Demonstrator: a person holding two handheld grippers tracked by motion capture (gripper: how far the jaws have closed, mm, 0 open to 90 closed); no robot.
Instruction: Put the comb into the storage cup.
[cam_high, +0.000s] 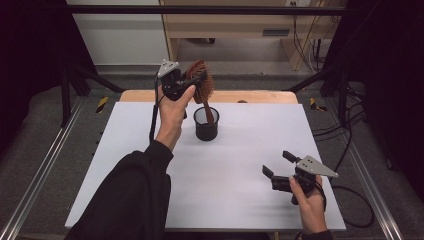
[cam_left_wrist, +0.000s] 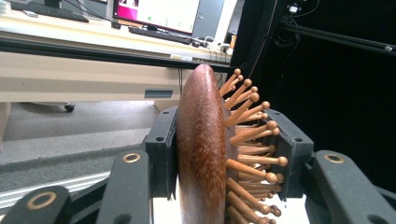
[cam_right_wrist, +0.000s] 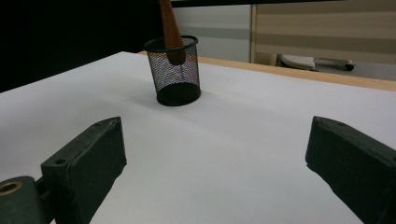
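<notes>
A brown wooden hairbrush (cam_high: 201, 82) stands handle-down in a black mesh cup (cam_high: 206, 124) near the back middle of the white table. My left gripper (cam_high: 186, 80) is shut on the brush head. In the left gripper view the jaws press on the smooth back and the wooden bristles of the hairbrush (cam_left_wrist: 205, 154). The brush handle (cam_right_wrist: 170, 28) reaches into the mesh cup (cam_right_wrist: 175, 70) in the right gripper view. My right gripper (cam_high: 277, 164) rests low at the front right, open and with nothing between its jaws.
The white table (cam_high: 240, 165) has a wooden strip along its far edge. Metal rails run along both sides. A cable (cam_high: 357, 205) trails off the right edge. Behind the table stands a wooden desk (cam_high: 230, 25).
</notes>
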